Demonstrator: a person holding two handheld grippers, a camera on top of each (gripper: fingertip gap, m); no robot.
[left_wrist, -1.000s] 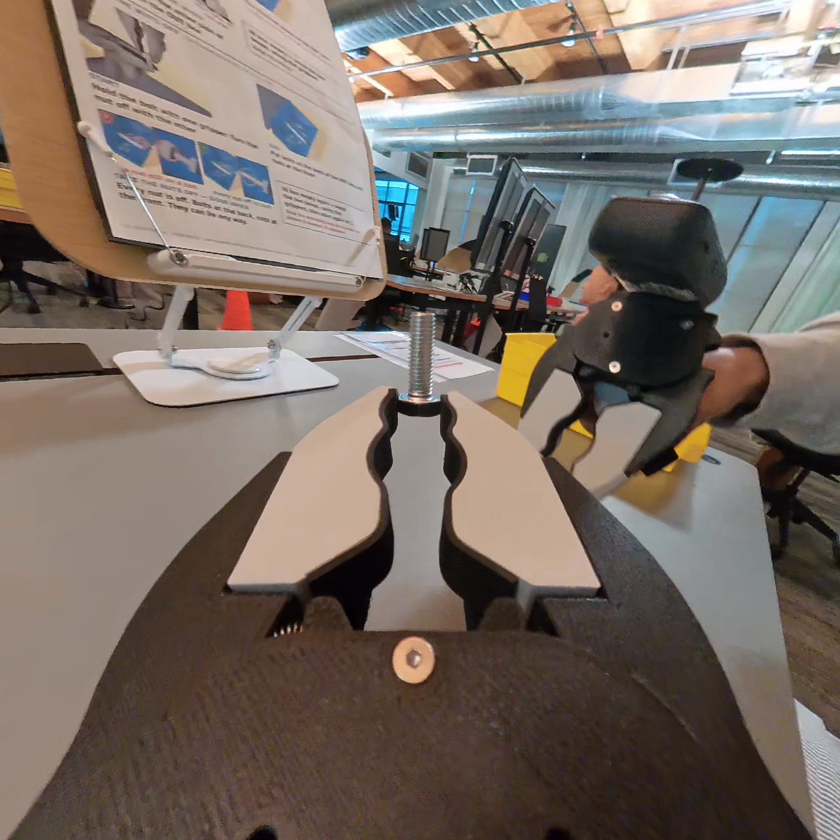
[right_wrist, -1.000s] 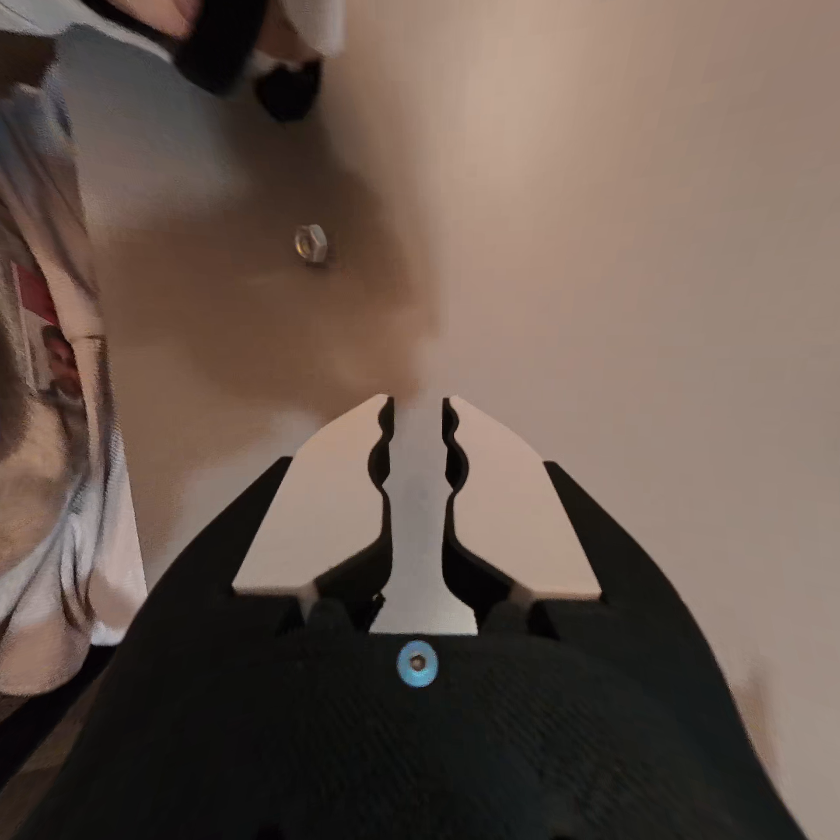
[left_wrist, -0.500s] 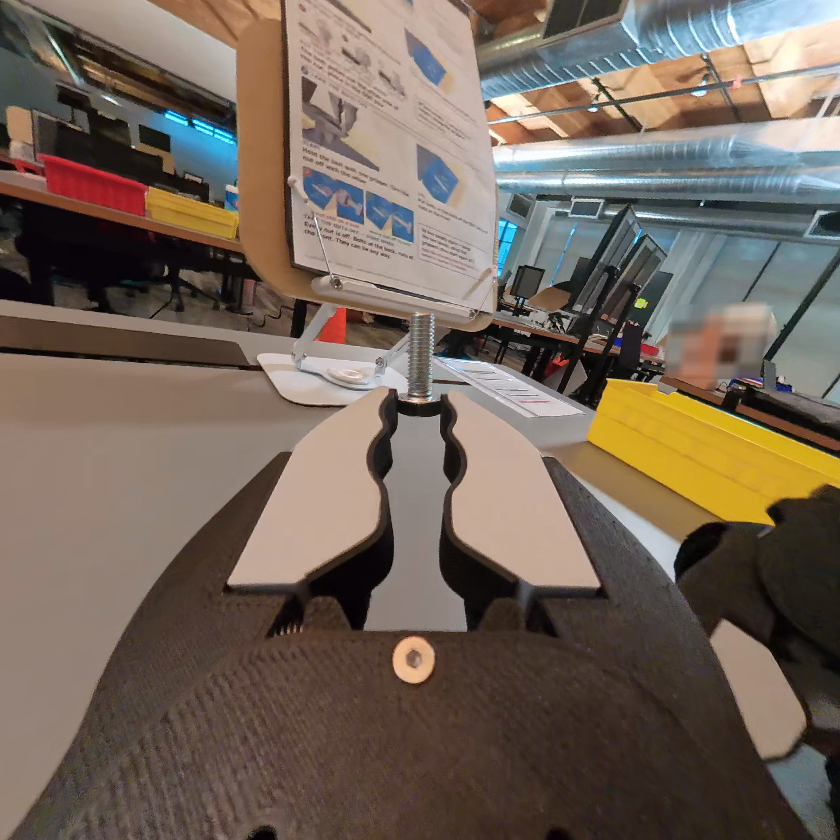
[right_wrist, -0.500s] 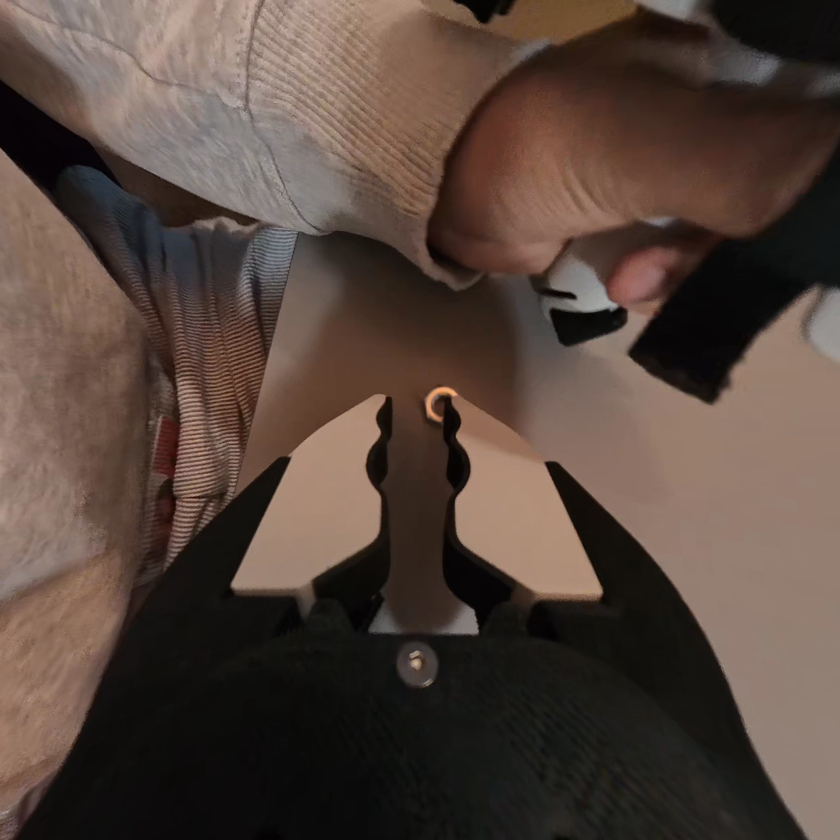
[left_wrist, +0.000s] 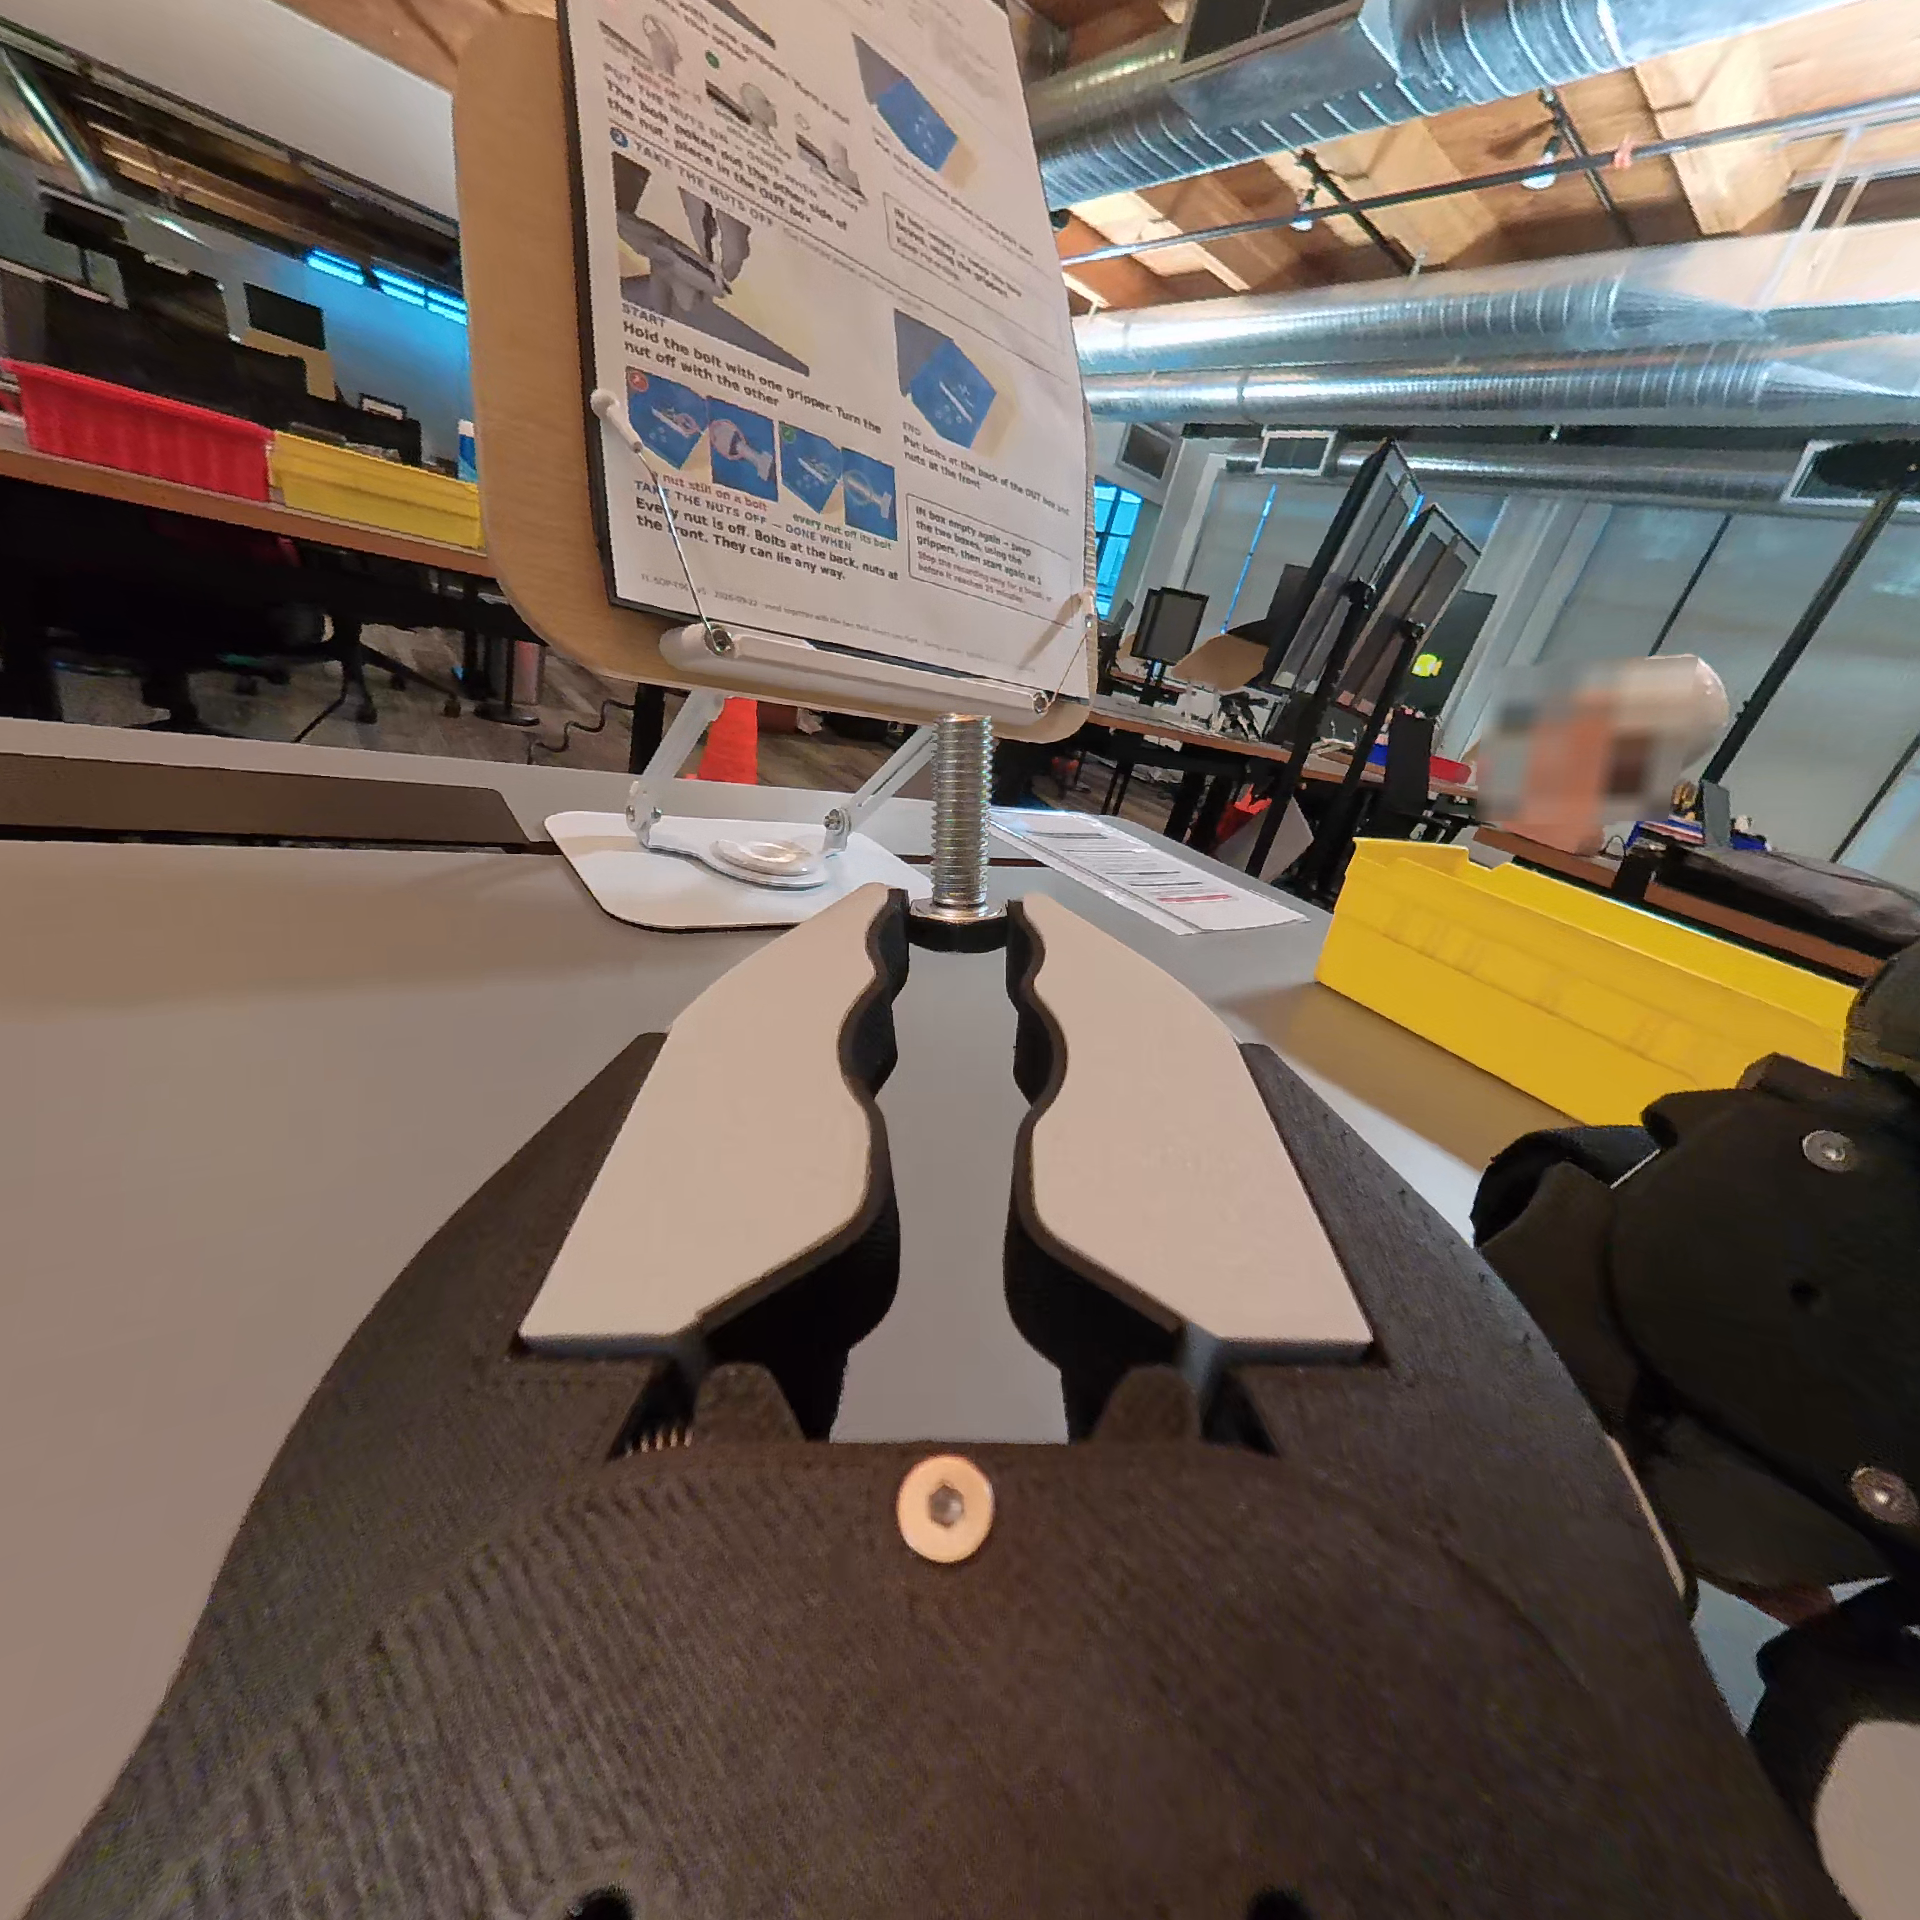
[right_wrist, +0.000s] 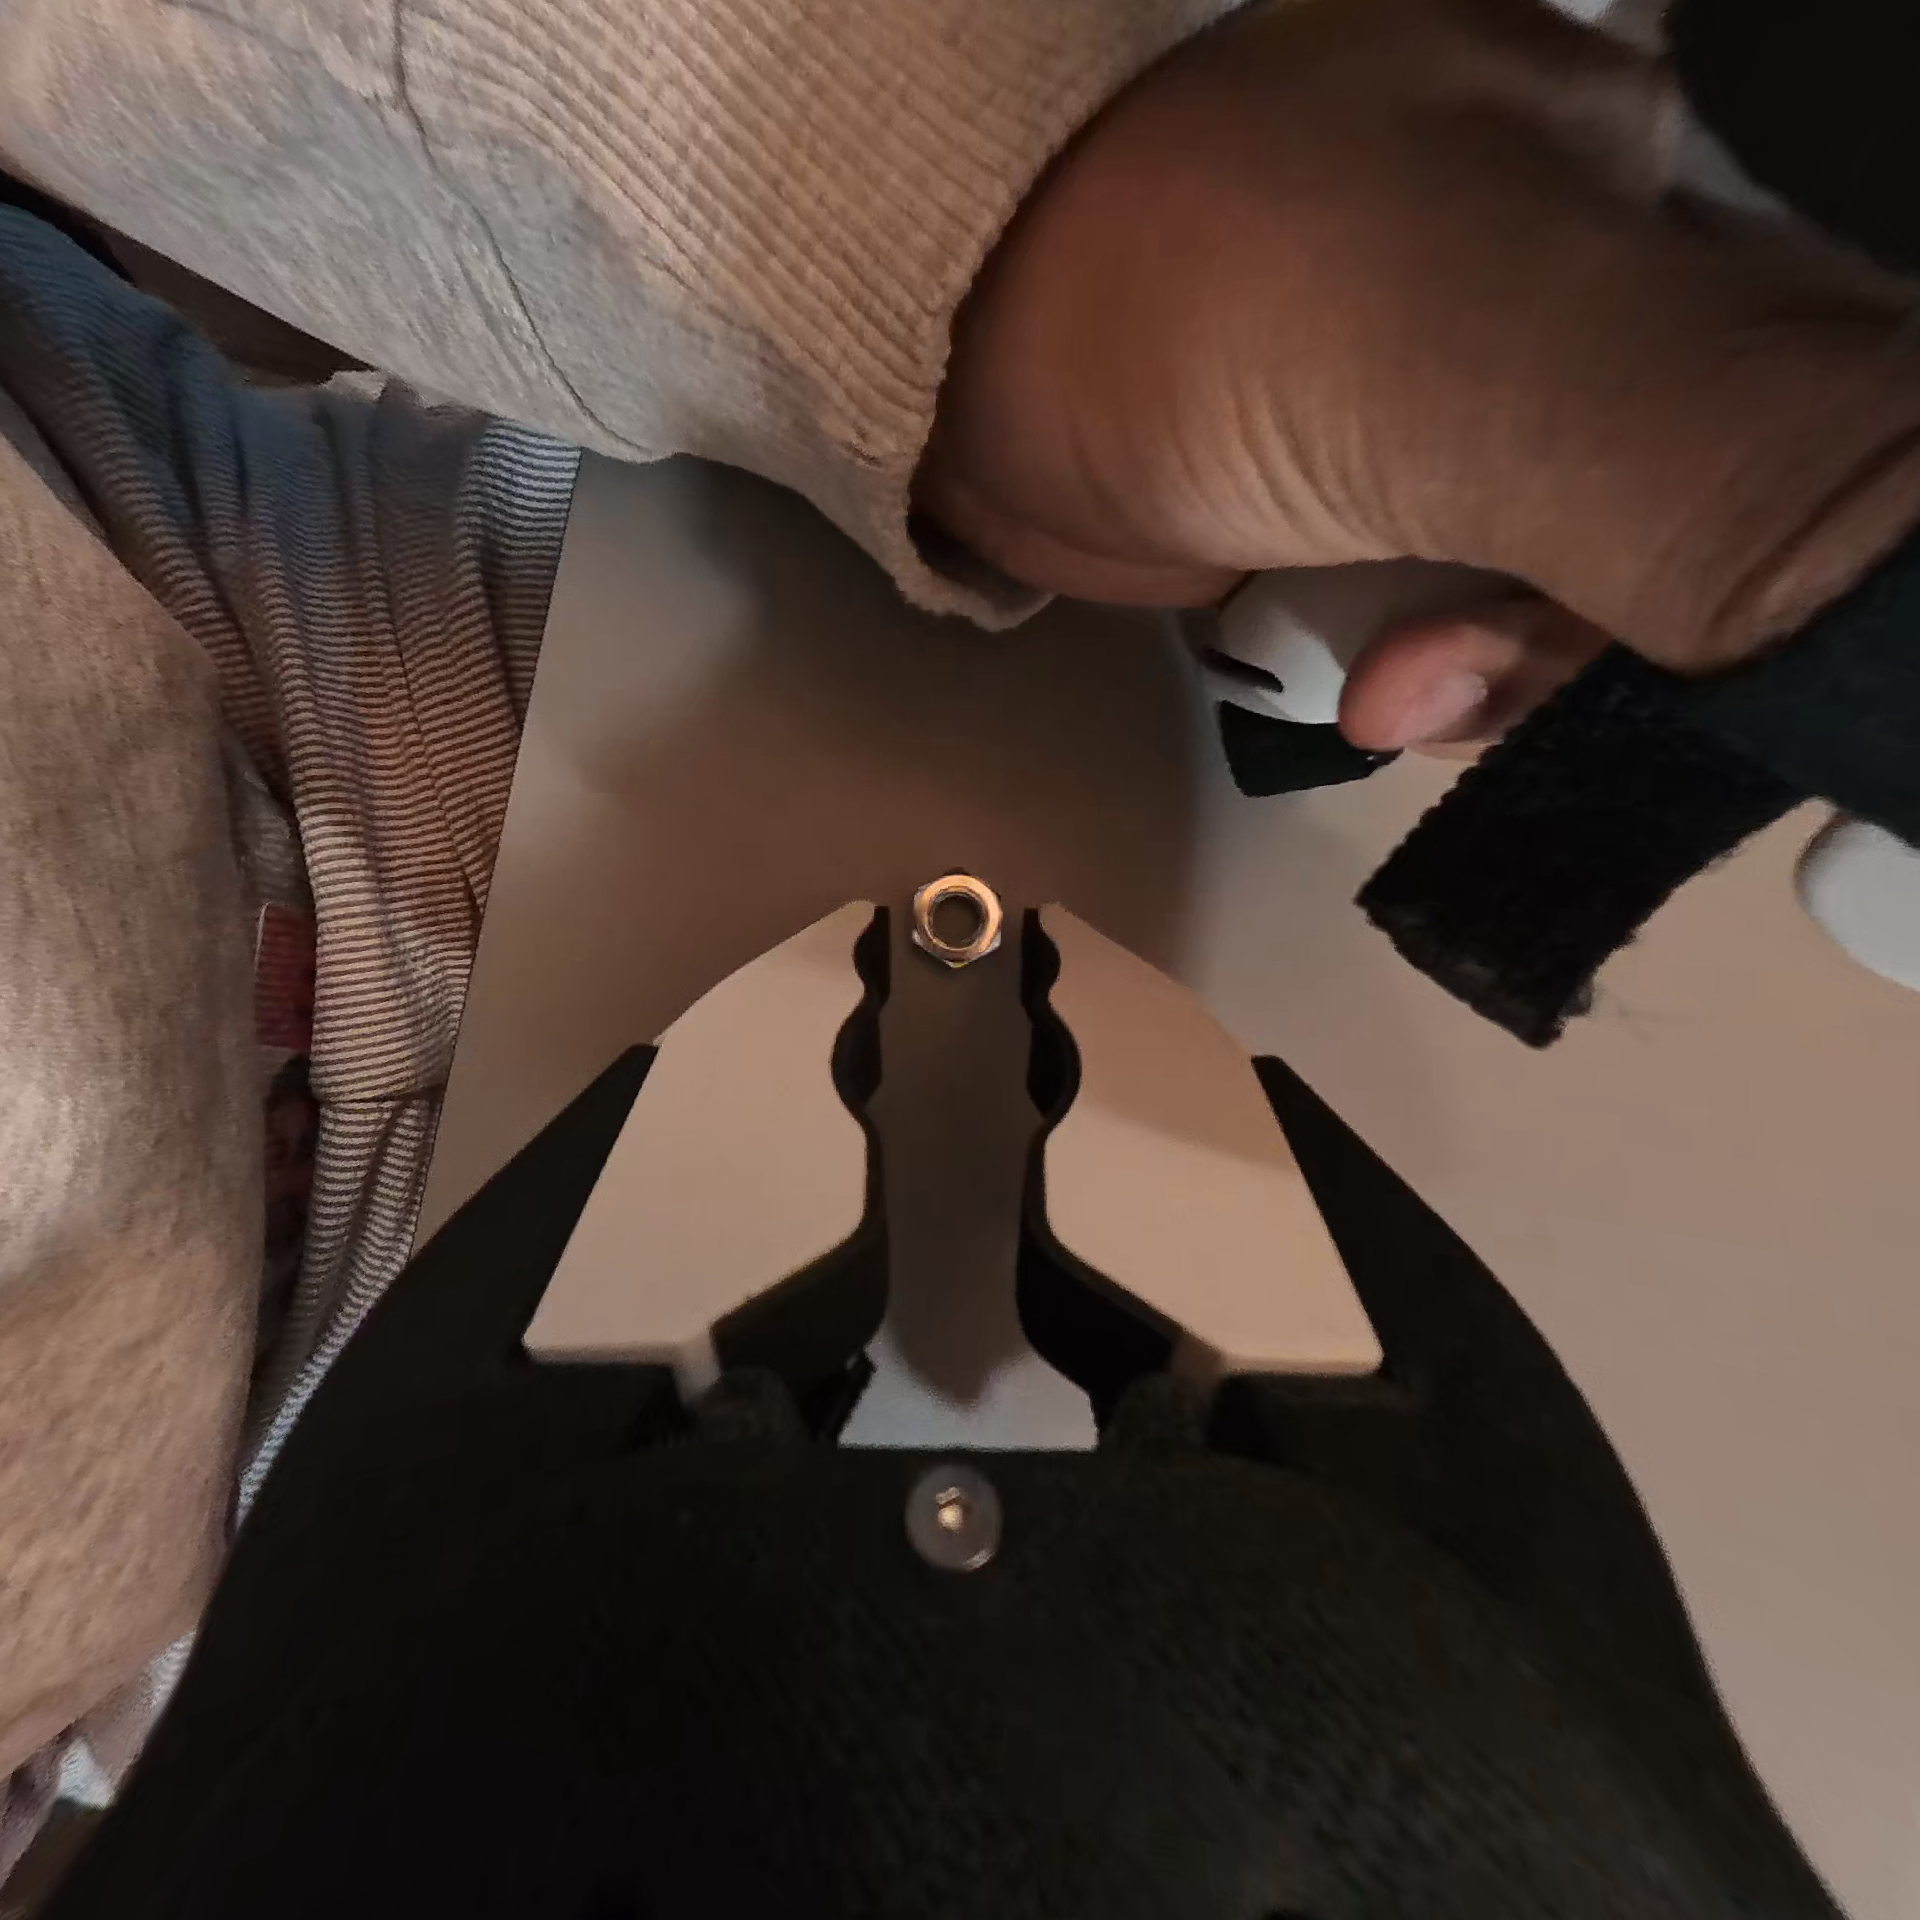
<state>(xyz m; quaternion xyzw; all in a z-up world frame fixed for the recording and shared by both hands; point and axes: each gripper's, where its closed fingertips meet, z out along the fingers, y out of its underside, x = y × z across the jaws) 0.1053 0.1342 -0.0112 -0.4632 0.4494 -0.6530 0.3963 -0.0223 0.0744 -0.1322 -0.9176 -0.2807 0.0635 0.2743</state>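
Note:
My left gripper (left_wrist: 958, 914) is shut on the head of a silver bolt (left_wrist: 961, 810), which stands upright with its threaded shaft pointing up above the grey table (left_wrist: 260, 1039). My right gripper (right_wrist: 956, 920) points straight down at the table, slightly open. A small silver hex nut (right_wrist: 954, 928) lies flat on the table between its fingertips (right_wrist: 831, 966), with a thin gap on each side. The right gripper's black body (left_wrist: 1745, 1299) shows low at the right of the left wrist view. A hand (right_wrist: 1403, 364) holding the left gripper's handle hangs just above the nut.
A document stand (left_wrist: 810, 312) with a printed sheet stands behind the bolt. A yellow bin (left_wrist: 1558, 987) sits at the table's right, and a paper sheet (left_wrist: 1143, 873) lies beside it. A person's sleeve and striped shirt (right_wrist: 312, 623) fill the left of the right wrist view. There is about 20 cm between the tips of the two grippers.
My right gripper has come down over the nut, which now sits between its fingertips. My left gripper has swung left with the bolt still held upright.

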